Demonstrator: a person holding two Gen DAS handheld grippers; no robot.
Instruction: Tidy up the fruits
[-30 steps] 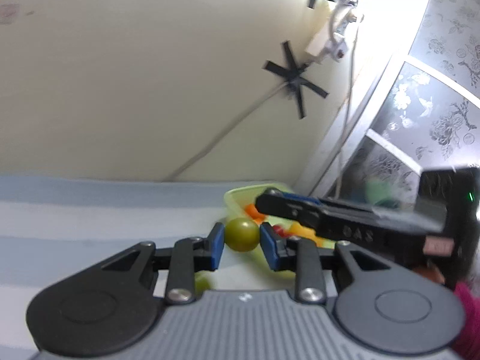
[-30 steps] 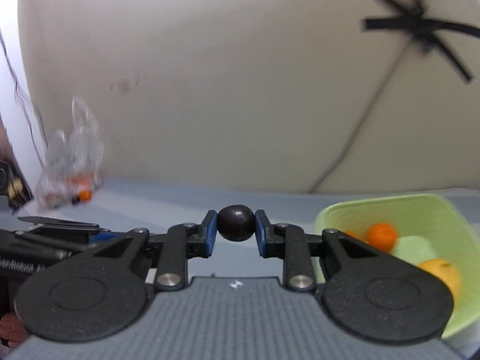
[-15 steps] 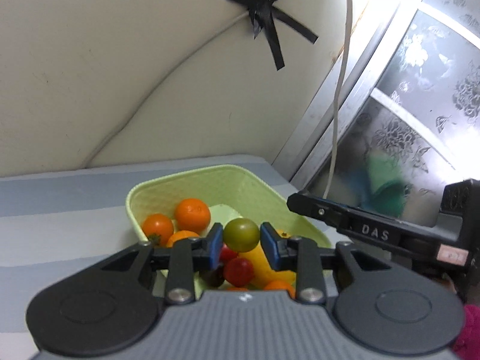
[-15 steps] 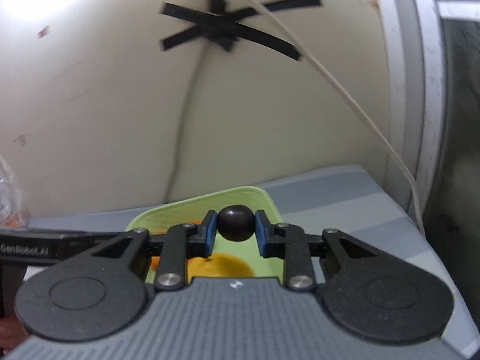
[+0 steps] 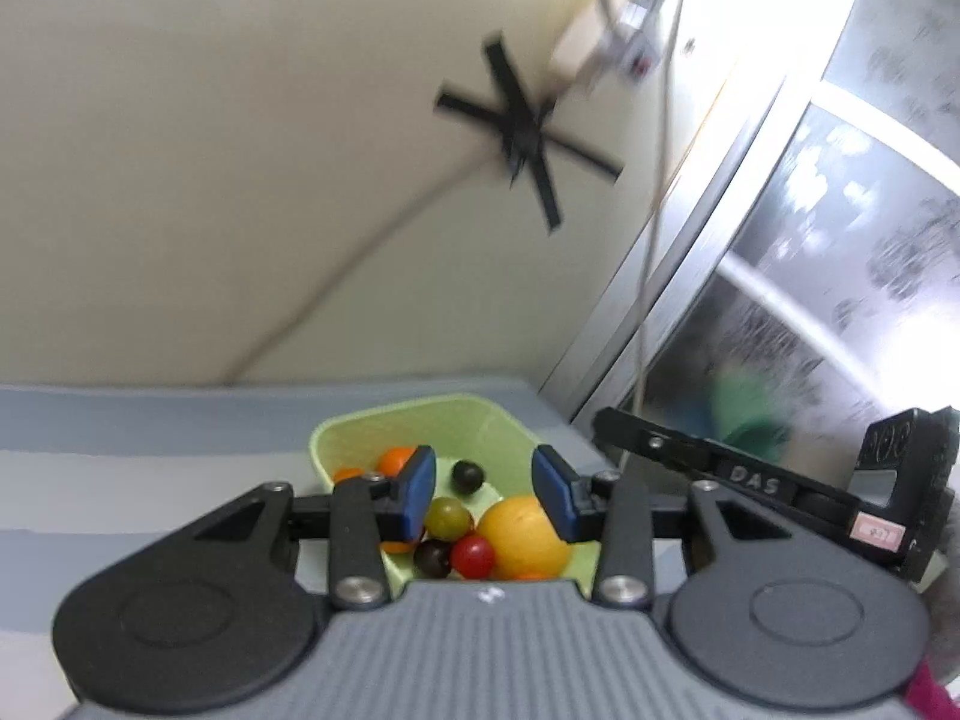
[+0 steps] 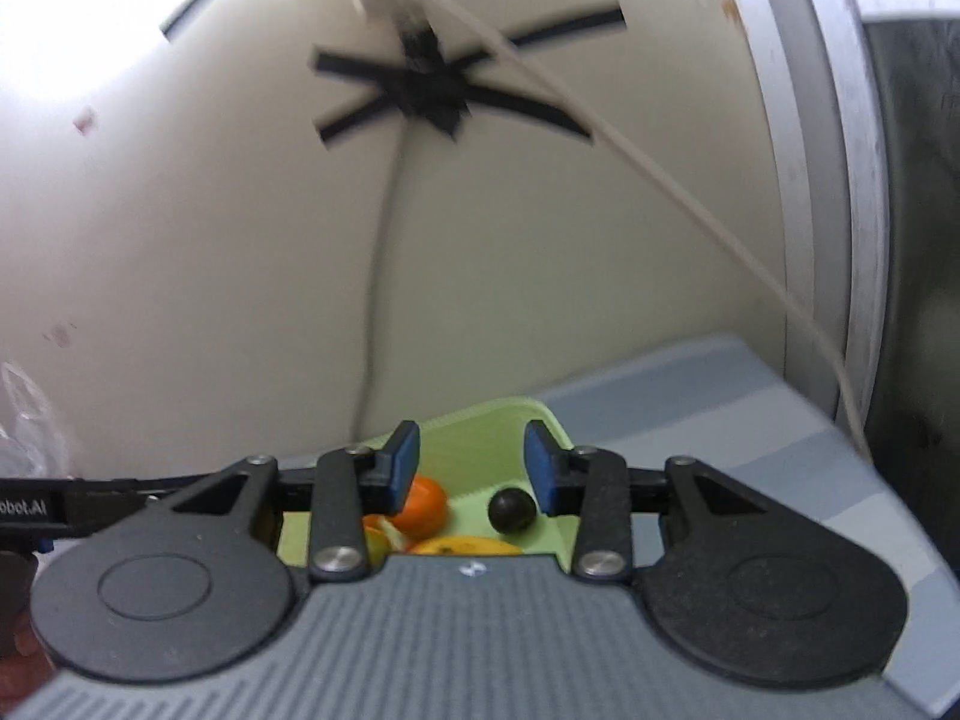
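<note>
A light green basket [image 5: 456,420] on the striped table holds several fruits. My left gripper [image 5: 485,495] is open and empty above it. The green tomato [image 5: 449,517] lies in the basket below it, beside a large yellow fruit [image 5: 523,537], a red tomato [image 5: 473,558] and dark fruits. My right gripper [image 6: 471,468] is open and empty over the basket [image 6: 480,426]. The dark round fruit [image 6: 510,510] lies on the basket floor below it, near an orange [image 6: 423,501]. The same dark fruit shows in the left wrist view [image 5: 468,475].
The right gripper's body [image 5: 750,480] reaches in from the right in the left wrist view. A cream wall with black tape [image 5: 528,132] and a cable stands behind the table. A metal frame and frosted glass [image 5: 840,300] stand at the right. A plastic bag [image 6: 24,420] lies far left.
Both grippers have opened. The green tomato dropped from the left gripper into the basket, and the dark fruit dropped from the right gripper into the basket.
</note>
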